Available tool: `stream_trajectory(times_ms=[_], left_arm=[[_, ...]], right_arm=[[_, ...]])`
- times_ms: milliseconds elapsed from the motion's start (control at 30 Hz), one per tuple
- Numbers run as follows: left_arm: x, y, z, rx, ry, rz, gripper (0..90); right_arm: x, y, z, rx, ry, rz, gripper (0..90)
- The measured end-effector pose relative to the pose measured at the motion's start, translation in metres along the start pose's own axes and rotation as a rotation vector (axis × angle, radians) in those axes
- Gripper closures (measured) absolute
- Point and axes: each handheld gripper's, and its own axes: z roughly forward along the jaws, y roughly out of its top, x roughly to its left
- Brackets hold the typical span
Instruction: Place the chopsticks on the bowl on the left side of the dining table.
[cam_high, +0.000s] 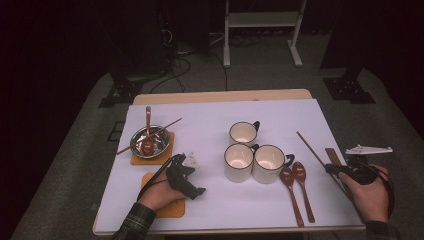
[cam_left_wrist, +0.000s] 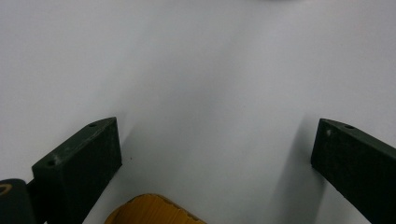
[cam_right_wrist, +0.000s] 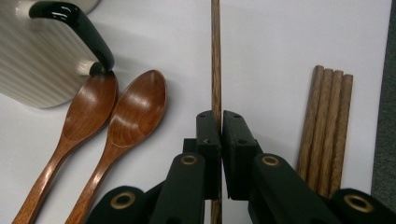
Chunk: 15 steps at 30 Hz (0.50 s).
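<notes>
My right gripper is shut on a single wooden chopstick that lies on the white table cover at the right and runs away from me. A bundle of several chopsticks lies just right of it. Two brown wooden spoons lie side by side to its left, next to a cream cup. At the front left, my left gripper stands open with nothing between its jaws, over the bare cover beside an orange coaster.
Three cream cups with black handles stand mid-table. A metal bowl holding a spoon and a chopstick sits on another orange coaster at the left. The cover's right edge runs close by the right hand.
</notes>
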Motion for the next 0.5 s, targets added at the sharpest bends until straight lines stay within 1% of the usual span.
stream_trajectory(times_ms=[300,500], left_arm=[[0.000,0.000,0.000,0.001,0.000,0.005,0.8],[0.000,0.000,0.000,0.001,0.000,0.004,0.8]], right_arm=[[0.001,0.008,0.002,-0.010,0.012,-0.018,85.5],[0.003,0.013,0.000,-0.016,0.021,-0.021,85.4]])
